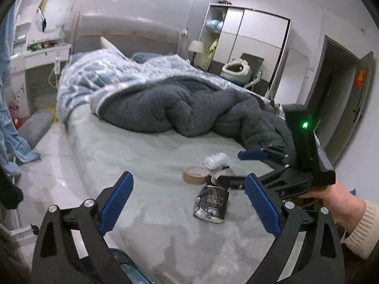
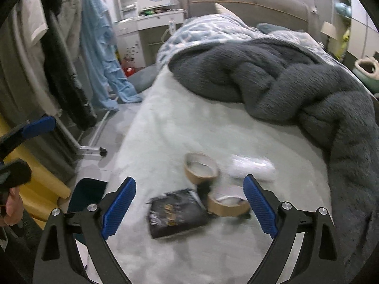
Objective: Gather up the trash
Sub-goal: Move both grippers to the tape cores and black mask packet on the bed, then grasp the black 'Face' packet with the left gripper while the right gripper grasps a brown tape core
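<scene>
Trash lies together on the pale green bed sheet [image 1: 146, 156]. A crumpled black packet [image 1: 212, 204] [image 2: 176, 213] lies nearest. Beside it are one brown tape roll [image 1: 195, 174] [image 2: 200, 168], a second tape roll [image 2: 227, 203] [image 1: 223, 173] and a crumpled white wrapper [image 1: 215, 159] [image 2: 252, 166]. My left gripper [image 1: 189, 209] is open and empty, just short of the packet. My right gripper [image 2: 189, 209] is open and empty, its jaws on either side of the packet and second roll. It also shows in the left wrist view [image 1: 246, 168], over the trash.
A heaped grey fleece blanket [image 1: 189, 108] and blue patterned quilt [image 1: 106, 73] cover the far bed. A dark bin [image 2: 87, 194] stands on the floor by the bed's left edge. A clothes rack with hanging garments [image 2: 94, 47] stands on the left.
</scene>
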### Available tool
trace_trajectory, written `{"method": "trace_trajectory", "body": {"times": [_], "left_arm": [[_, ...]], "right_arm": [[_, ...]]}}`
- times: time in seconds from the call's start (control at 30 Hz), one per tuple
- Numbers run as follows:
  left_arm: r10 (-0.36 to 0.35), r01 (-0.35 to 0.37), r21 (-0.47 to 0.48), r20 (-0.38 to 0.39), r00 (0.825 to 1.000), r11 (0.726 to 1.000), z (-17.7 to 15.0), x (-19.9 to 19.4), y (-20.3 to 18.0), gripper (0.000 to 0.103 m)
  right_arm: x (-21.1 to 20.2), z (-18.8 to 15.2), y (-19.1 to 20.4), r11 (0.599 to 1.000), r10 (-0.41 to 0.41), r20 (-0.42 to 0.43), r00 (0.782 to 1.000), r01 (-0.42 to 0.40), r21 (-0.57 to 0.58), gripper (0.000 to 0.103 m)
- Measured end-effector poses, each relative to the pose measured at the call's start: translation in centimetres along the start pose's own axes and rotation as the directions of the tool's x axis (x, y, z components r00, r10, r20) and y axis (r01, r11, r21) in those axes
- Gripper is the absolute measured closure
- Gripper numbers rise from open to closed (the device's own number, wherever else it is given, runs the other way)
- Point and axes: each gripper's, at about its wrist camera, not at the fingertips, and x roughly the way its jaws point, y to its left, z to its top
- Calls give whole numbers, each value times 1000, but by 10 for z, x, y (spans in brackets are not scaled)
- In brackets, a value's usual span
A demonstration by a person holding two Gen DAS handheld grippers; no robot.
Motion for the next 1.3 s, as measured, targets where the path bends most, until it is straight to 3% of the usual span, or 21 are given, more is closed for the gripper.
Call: {"method": "trace_trajectory", "body": {"times": [0.53, 0.67, 0.97, 1.3], "left_arm": [[-85, 90, 17, -181, 980, 996, -38, 69, -4, 6], [-94, 99, 15, -213, 973, 995, -43, 84, -9, 6], [-112, 128, 47, -249, 962, 991, -47, 105, -29, 8], [-79, 99, 53, -296, 952, 994, -53, 124, -32, 25]], "right_arm": [[25, -11, -34, 999, -26, -61, 998, 27, 19, 10], [32, -14, -42, 999, -11, -76, 997, 15, 42, 21], [48, -19, -47, 998, 0, -110, 994, 7, 56, 35], [53, -20, -48, 998, 2, -131, 991, 7, 64, 47]]}}
